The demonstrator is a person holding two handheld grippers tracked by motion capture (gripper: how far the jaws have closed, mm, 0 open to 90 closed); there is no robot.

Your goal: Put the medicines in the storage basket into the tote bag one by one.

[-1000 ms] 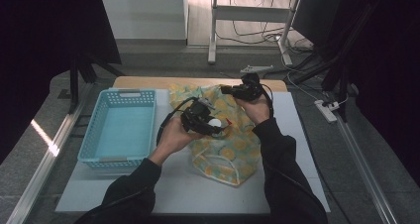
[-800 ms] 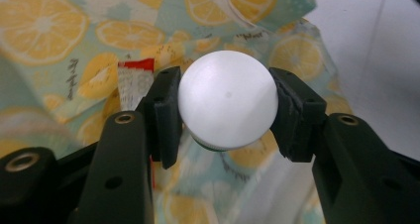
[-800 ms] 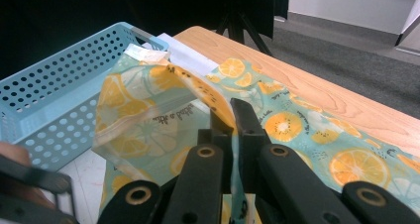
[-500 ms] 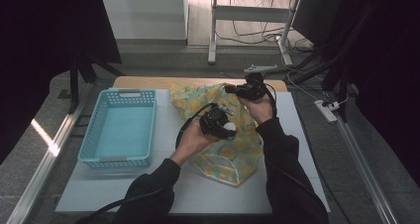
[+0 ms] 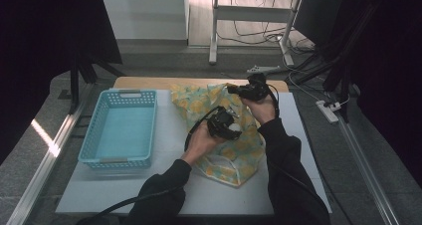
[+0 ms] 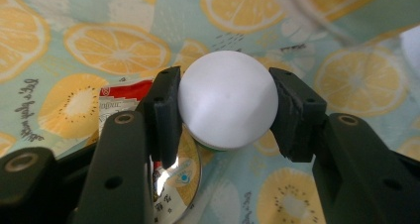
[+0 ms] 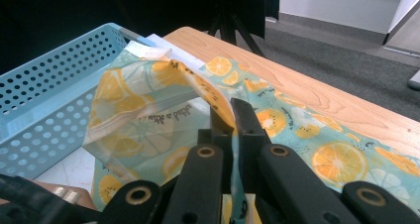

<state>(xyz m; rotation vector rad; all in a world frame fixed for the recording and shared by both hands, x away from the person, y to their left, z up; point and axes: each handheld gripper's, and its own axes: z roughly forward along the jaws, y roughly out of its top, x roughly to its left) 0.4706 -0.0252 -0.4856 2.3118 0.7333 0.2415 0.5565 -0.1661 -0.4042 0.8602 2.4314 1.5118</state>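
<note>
1. At the left of the table the blue basket (image 5: 119,128) is standing with nothing inside, well apart from my two grippers. In the right gripper view I am seeing its wall with the small holes (image 7: 39,105) just beside the bag.

2. With my left gripper (image 5: 225,127) I am holding a white ball (image 6: 227,105). The two jaws are pressing on it from both sides, at its widest part, and it is sitting just over the lemon-printed bag (image 5: 219,130).

3. I am judging that the ball is light, hard and smooth, so it can slip out easily. The best hold is across the middle, as now, with gentle pressure only.

4. Under the ball I am seeing a shiny round thing (image 6: 176,184) and a red and white packet (image 6: 119,100). I cannot tell exactly what they are.

5. The bag is lying in the middle of the table, to the right of the basket. It looks thin, soft and a little slippery; it is folding under its own weight.

6. With my right gripper (image 5: 238,89) I am pinching the upper edge of the bag (image 7: 198,92). The jaws are closed on the thin film and are lifting it, so the mouth is standing open toward the basket side.

7. I think the edge is the right place to take the bag, because the flat part gives no grip.
</note>
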